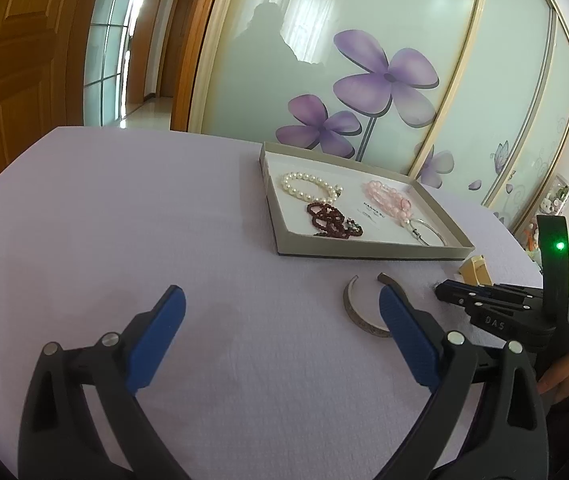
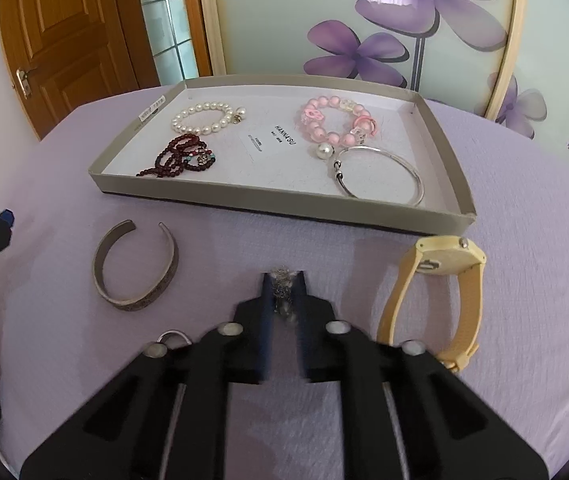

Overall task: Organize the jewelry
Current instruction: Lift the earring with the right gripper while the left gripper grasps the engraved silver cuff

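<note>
On the left, our left gripper hangs over the lilac tablecloth with its blue-padded fingers spread wide, holding nothing. Just beside its right finger lies an open grey metal cuff bangle, flat on the cloth in front of the shallow grey cardboard tray.

Inside the tray, from left to right, we see a white pearl bracelet, a tangled strand of dark red beads nearer the front wall, a small printed white card, a pink bead bracelet and a thin silver bangle touching a loose pearl drop.

In the middle, our right gripper is clenched on a small silvery chain (its shape is blurred), held just above the cloth. A silver ring peeks out beside its left arm. Further right, a cream-yellow wristwatch stands on its strap, close to the tray's front right corner.
</note>
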### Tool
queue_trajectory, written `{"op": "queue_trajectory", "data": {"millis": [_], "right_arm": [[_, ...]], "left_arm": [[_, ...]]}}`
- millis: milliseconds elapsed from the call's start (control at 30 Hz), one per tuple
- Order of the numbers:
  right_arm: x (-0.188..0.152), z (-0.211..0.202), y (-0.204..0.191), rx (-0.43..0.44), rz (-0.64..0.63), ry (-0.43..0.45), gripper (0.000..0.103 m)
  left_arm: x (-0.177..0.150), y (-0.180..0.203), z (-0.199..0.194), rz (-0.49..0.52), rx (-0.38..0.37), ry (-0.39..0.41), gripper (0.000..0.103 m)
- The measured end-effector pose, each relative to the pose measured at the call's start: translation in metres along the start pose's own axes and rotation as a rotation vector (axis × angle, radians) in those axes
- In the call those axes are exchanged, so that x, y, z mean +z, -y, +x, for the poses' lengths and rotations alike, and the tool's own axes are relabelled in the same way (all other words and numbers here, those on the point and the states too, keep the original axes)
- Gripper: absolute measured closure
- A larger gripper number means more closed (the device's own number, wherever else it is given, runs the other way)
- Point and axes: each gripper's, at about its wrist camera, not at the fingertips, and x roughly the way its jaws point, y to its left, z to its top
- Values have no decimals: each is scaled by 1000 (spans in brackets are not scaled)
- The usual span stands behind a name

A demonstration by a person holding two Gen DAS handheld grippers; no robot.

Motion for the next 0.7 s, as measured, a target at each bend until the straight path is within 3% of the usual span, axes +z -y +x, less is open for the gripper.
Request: {"op": "queue_trajectory", "data": {"millis": [100,200,367,700], "right_arm": [[-2,-2,2,15,13,0,94],[-5,-7,10,125,79,-12,95],[0,-41,23,220,141,74,95],[13,-87,47,247,173,199,94]], "left_arm": [[-1,1,2,3,11,-16,6],[-4,14,7,63,58,-60,6],[-1,34,12,93,54,-114,5],[6,82,41,159,36,-197,5]]}}
